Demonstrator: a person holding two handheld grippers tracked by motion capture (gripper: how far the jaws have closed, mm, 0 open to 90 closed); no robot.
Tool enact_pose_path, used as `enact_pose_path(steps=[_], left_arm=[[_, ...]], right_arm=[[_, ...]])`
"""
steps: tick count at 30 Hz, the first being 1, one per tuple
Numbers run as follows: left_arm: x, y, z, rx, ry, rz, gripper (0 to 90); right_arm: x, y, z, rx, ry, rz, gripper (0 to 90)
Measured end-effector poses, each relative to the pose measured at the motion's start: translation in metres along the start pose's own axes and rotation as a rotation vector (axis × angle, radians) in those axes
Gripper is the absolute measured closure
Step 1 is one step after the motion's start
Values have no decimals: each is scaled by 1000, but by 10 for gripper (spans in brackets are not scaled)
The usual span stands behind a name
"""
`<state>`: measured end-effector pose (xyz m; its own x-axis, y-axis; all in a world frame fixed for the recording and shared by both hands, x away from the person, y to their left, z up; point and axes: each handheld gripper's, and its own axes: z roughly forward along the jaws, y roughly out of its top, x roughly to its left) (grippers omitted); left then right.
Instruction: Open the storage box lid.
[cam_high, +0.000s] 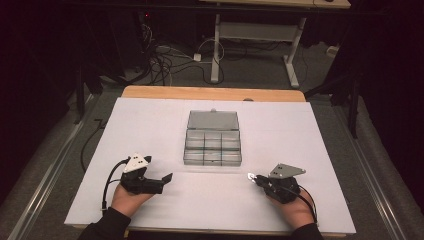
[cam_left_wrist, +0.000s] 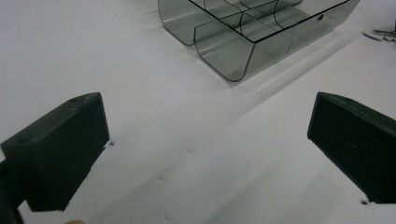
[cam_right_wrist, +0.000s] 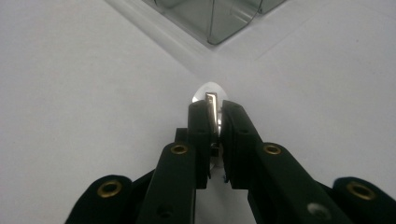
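left gripper (cam_high: 167, 177): jaws wide apart, nothing between them, low over the white table (cam_high: 150, 125) | right gripper (cam_high: 253, 177): clenched on a small shiny metal piece (cam_right_wrist: 211, 100), whose tip sticks out past the jaws | clear compartment box (cam_high: 212, 144): lid open, mid-table, between and beyond both grippers

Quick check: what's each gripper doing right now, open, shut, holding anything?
Left gripper: open, nothing between its jaws.
Right gripper: shut on a small shiny metal piece.

Box (cam_right_wrist: 219, 18) cut off; held metal piece (cam_right_wrist: 211, 100) unclear
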<state>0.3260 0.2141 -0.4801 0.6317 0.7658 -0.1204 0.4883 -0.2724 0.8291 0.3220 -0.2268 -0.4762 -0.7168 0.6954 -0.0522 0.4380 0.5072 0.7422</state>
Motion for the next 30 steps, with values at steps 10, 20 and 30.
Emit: enact_pose_path(steps=[10,20,30], left_arm=[[-1,0,0,2,10,-1,0],[-1,0,-1,-5,9,-1,0],[-1,0,0,-2,9,-1,0]], right_arm=[[-3,0,-4,-26,4,16,841],[-4,0,-5,-33,10,22,841],[-3,1,-6,-41,14,30,840]])
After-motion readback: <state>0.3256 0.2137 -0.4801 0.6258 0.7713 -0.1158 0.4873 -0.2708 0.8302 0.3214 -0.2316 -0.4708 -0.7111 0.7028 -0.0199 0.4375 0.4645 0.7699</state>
